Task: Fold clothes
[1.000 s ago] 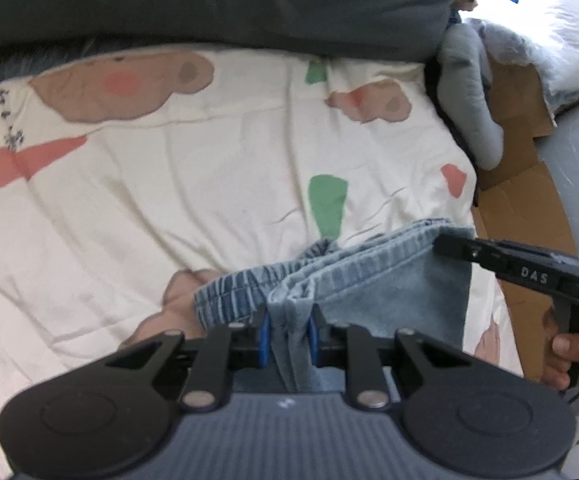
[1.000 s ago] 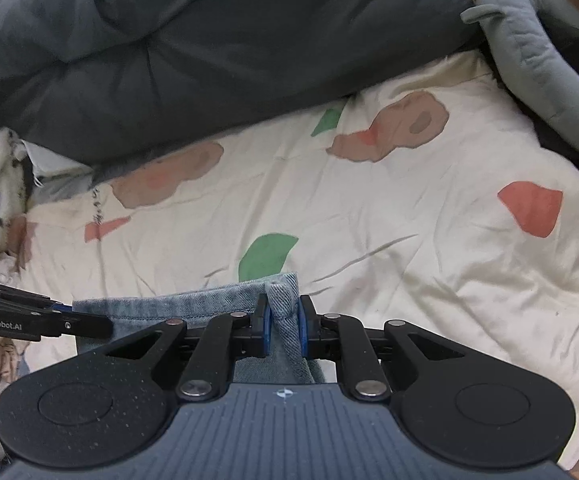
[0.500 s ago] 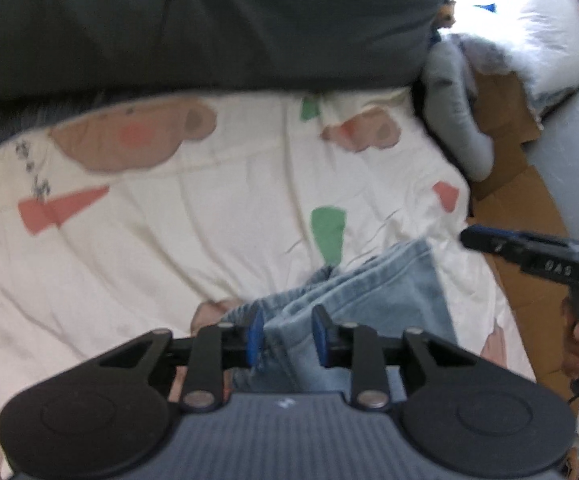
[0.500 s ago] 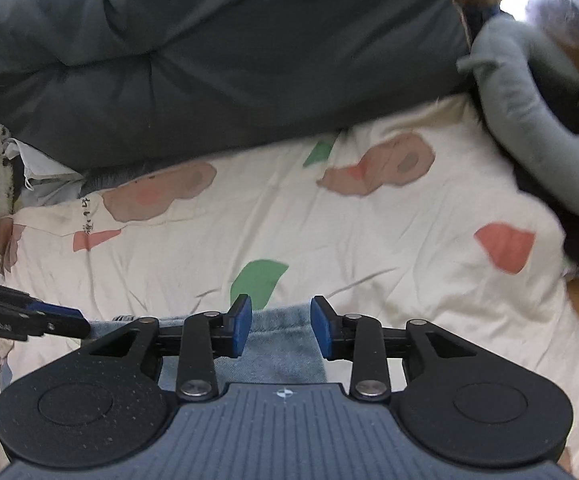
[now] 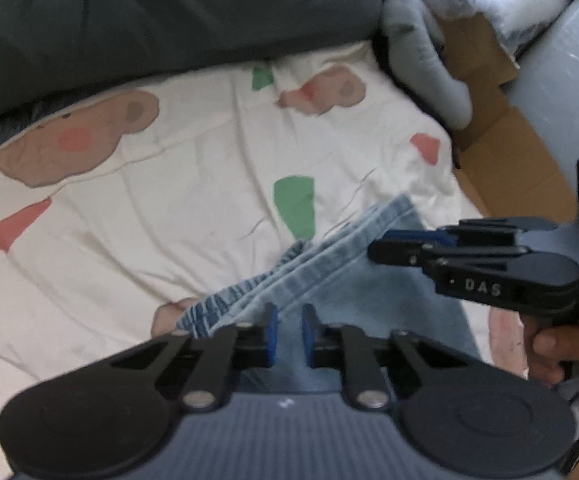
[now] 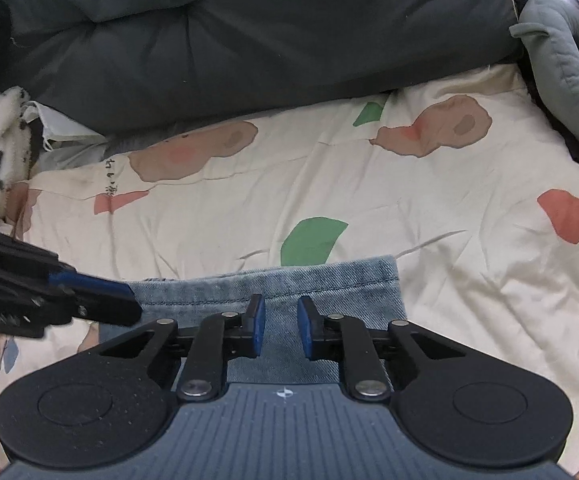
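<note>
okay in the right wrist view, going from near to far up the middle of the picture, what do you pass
right hand-held gripper → folded denim garment → green patch on the cream patterned bedsheet → dark grey duvet

I read "DAS" in pale letters on the side of my right gripper (image 5: 377,251); nothing else is legible.

- Light blue jeans (image 6: 329,284) lie folded and flat on the bed's patterned quilt (image 6: 449,184).
- Stitched hem edge runs straight across at the far side.
- The gathered waistband (image 5: 225,304) bunches up at the left corner.
</note>
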Motion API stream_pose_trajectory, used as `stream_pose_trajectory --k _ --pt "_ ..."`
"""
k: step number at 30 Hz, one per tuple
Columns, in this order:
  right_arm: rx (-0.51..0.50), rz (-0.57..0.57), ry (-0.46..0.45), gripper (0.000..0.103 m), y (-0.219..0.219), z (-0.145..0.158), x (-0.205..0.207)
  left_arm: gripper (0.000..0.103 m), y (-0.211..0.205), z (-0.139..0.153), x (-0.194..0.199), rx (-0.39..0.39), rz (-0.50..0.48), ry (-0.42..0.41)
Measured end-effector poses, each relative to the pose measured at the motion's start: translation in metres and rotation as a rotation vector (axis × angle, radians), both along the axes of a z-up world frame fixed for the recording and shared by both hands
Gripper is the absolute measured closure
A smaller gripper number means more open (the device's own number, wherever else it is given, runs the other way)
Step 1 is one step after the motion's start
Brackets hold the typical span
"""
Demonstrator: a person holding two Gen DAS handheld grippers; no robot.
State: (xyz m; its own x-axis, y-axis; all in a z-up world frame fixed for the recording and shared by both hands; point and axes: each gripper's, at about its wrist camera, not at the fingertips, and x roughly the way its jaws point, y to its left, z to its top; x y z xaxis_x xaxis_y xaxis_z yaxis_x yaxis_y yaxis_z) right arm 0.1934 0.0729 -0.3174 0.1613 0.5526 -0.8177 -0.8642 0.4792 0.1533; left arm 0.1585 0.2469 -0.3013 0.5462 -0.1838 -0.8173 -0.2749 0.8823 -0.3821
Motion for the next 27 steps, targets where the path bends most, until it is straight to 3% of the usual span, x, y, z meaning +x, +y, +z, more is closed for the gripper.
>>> stream_pose_trajectory --k 2,8,16,21,27 --pt "-0.009 -0.011 -0.004 0.079 0.004 -0.007 0.000 0.100 0.001 -0.008 0.002 0.004 -0.007 0.014" --pt "-0.036 -0.064 0.012 0.081 0.015 -0.036 0.002 0.100 0.000 -0.026 0.004 0.037 -0.028 0.022" --pt "-0.060 -0.076 -0.017 0.080 0.028 -0.054 -0.003 0.099 0.009 -0.050 0.004 0.015 -0.042 0.003" --pt "-0.119 -0.066 -0.021 0.078 0.037 -0.045 -0.002 0.100 0.011 -0.037 0.004 -0.023 -0.023 0.013" --pt "-0.061 0.039 -0.009 0.078 0.014 -0.005 -0.008 0.097 0.004 -0.004 -0.007 -0.034 -0.081 -0.071"
